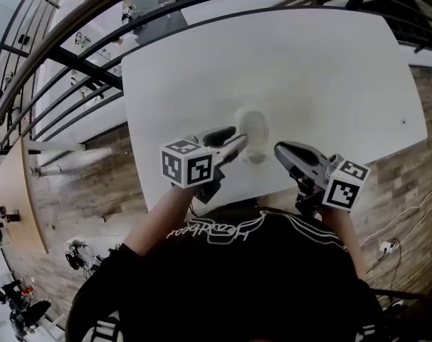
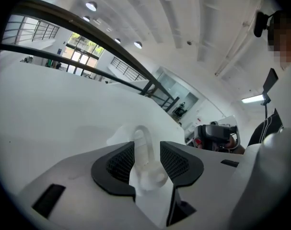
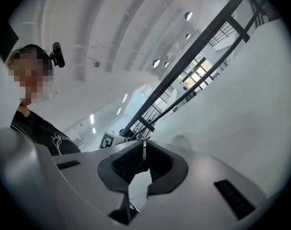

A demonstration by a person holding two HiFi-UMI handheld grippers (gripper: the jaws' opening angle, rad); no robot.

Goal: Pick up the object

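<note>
A small clear plastic object (image 1: 254, 128) with a loop-shaped part rests on the white table (image 1: 308, 70) near its front edge. In the left gripper view this clear object (image 2: 143, 150) stands between the two dark ribbed pads, and a gap shows on each side of its loop. My left gripper (image 1: 233, 140) is open around it, coming in from the left. My right gripper (image 1: 280, 148) hovers just right of the object, apart from it, and its jaws (image 3: 144, 145) are shut with nothing in them. The object (image 3: 181, 140) shows faintly beyond them.
The table's front edge (image 1: 272, 194) runs right under both grippers, against the person's dark shirt. Dark curved railings (image 1: 95, 48) ring the far and left sides of the table. Wood flooring (image 1: 109, 184) lies below on the left.
</note>
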